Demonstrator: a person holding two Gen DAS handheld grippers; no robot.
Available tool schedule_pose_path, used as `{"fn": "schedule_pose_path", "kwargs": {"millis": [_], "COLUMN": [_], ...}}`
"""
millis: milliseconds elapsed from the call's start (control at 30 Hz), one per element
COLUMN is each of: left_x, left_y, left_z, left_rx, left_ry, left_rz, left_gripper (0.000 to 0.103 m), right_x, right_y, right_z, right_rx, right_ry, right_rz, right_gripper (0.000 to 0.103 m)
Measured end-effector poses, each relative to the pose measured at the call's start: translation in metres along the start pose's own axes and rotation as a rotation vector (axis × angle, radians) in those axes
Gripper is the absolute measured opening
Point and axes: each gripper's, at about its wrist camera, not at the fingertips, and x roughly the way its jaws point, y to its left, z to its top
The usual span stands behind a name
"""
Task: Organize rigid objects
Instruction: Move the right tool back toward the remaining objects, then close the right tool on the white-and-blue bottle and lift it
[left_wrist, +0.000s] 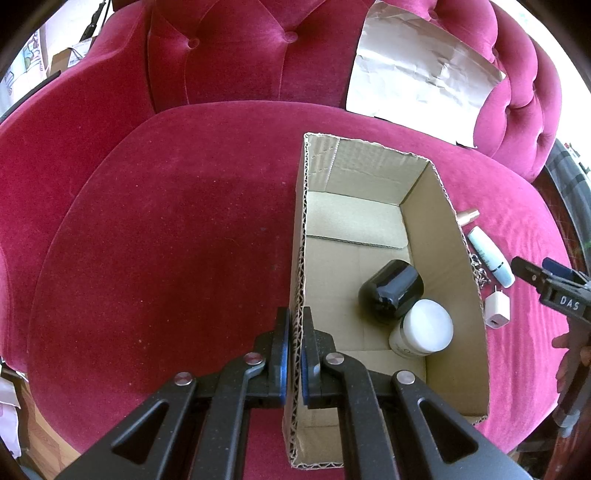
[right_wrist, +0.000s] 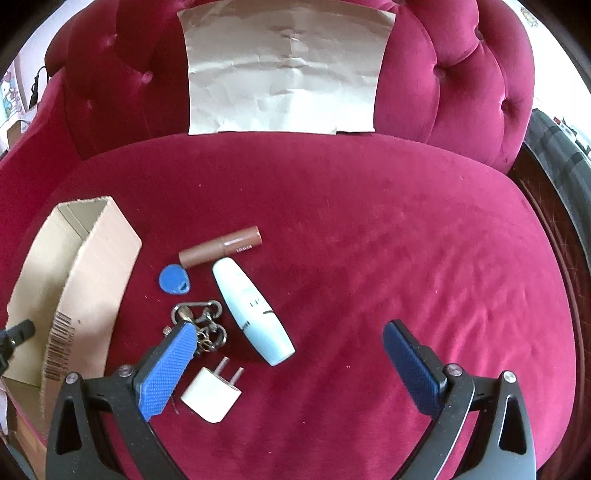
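An open cardboard box (left_wrist: 447, 229) sits on a red velvet seat (left_wrist: 166, 240). My left gripper (left_wrist: 294, 325) is shut on the box's left wall. Inside lie a black jar (left_wrist: 391, 291) and a white-lidded jar (left_wrist: 424, 330). In the right wrist view my right gripper (right_wrist: 288, 332) is open and empty above the seat (right_wrist: 369, 240). Beside the box (right_wrist: 99, 266) lie a brown tube (right_wrist: 221, 246), a blue tag (right_wrist: 174, 280), a key ring (right_wrist: 201, 325), a pale blue bottle (right_wrist: 251, 310) and a white plug adapter (right_wrist: 212, 395). The right gripper also shows in the left wrist view (left_wrist: 532, 269).
A creased sheet of paper (right_wrist: 284, 70) leans on the tufted backrest (right_wrist: 461, 74); it also shows in the left wrist view (left_wrist: 417, 70). The bottle (left_wrist: 491, 258) and adapter (left_wrist: 496, 310) lie right of the box. The seat's front edge drops off near me.
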Motion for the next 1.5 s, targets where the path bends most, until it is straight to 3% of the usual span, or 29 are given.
{"fn": "schedule_pose_path", "kwargs": {"millis": [500, 667, 867, 967, 1033, 1100, 1500], "left_x": [0.002, 0.002, 0.001, 0.001, 0.001, 0.001, 0.000], "left_y": [0.004, 0.003, 0.001, 0.001, 0.000, 0.000, -0.001], "left_z": [0.001, 0.001, 0.001, 0.001, 0.000, 0.000, 0.000], "left_rx": [-0.001, -0.001, -0.004, -0.006, -0.006, -0.006, -0.006], "left_ry": [0.001, 0.001, 0.001, 0.000, 0.000, 0.000, 0.000], "left_rz": [-0.002, -0.002, -0.001, -0.001, -0.001, -0.001, 0.001], "left_gripper": [0.004, 0.004, 0.004, 0.004, 0.004, 0.004, 0.004], "right_x": [0.018, 0.025, 0.035, 0.037, 0.037, 0.035, 0.027], "right_y": [0.000, -0.001, 0.002, 0.006, 0.008, 0.011, 0.006], "right_z": [-0.001, 0.000, 0.000, 0.000, 0.000, -0.001, 0.002], "right_rx": [0.024, 0.032, 0.036, 0.026, 0.014, -0.002, 0.018], "right_ry": [0.027, 0.039, 0.061, 0.062, 0.063, 0.058, 0.063], "right_rz": [0.045, 0.060, 0.084, 0.083, 0.091, 0.089, 0.072], "right_gripper": [0.102, 0.096, 0.076, 0.061, 0.035, 0.026, 0.026]}}
